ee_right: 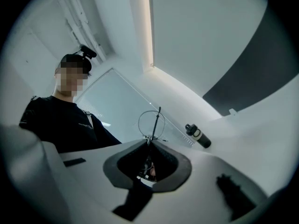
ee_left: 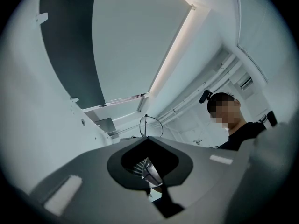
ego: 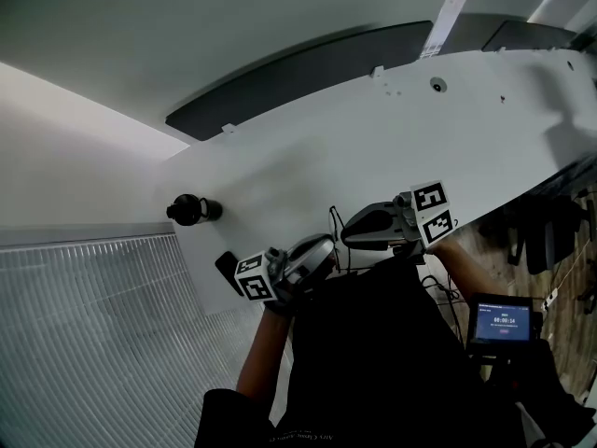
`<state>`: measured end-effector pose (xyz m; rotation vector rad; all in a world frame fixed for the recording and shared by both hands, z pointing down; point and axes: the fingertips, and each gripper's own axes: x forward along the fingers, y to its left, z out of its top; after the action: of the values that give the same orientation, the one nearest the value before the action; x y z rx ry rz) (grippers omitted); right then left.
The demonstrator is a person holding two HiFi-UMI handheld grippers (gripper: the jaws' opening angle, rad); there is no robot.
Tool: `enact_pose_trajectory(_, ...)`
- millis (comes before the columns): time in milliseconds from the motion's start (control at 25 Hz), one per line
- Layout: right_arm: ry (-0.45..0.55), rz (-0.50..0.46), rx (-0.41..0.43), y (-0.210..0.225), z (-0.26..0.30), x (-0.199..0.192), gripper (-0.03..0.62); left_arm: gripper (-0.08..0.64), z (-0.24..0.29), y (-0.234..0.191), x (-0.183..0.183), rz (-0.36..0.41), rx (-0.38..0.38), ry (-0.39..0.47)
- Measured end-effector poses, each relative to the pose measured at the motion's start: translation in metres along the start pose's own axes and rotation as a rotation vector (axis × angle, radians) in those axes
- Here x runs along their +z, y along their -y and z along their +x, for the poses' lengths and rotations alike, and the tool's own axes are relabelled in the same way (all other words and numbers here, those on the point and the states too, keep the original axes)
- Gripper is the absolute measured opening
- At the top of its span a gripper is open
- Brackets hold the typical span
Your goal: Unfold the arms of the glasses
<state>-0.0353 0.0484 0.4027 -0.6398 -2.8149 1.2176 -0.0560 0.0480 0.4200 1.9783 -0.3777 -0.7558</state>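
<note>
Left gripper [ego: 326,252] at 8 o'clock of glasses [ee_right: 155,122], right gripper [ego: 345,236] at 3 o'clock. Tips converge, slightly upturned, both clamped on them.

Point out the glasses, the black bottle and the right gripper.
glasses [ee_right: 154,124], right gripper view, on the dark straight bar across the wire rim.
black bottle [ego: 189,210], head view, on its body.
right gripper [ee_right: 149,142], right gripper view, where its fingertips meet.

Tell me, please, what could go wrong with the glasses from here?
Both the left hand-held gripper and the right hand-held gripper pinch the thin wire glasses; pulling unevenly might bend the frame. They are held at the near edge of the table, so a slip could drop them off it.
</note>
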Motion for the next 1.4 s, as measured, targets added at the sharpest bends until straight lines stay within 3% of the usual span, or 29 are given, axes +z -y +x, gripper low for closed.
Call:
enact_pose_trajectory(240, -0.013, 0.035, 0.013, -0.001, -0.007, -0.005, 0.029, 0.008, -0.006, -0.004, -0.004, -0.009, -0.004, -0.032)
enact_pose_trajectory(480, -0.173, 0.073, 0.003, 0.005, -0.016, -0.023, 0.028, 0.008, -0.021, -0.013, -0.013, -0.025, 0.012, -0.179)
enact_pose_trajectory(800, -0.373, 0.103, -0.082, 0.028, -0.044, -0.041, 0.028, 0.008, -0.031, -0.034, -0.024, -0.080, 0.083, -0.328)
enact_pose_trajectory(1120, -0.398, 0.122, -0.059, 0.038, -0.041, -0.042, 0.025, 0.008, -0.041, -0.036, -0.028, -0.076, 0.102, -0.330)
enact_pose_trajectory(1400, -0.347, 0.136, -0.089, 0.048, -0.046, -0.035, 0.018, 0.008, -0.048, -0.039, -0.032, -0.108, 0.113, -0.321)
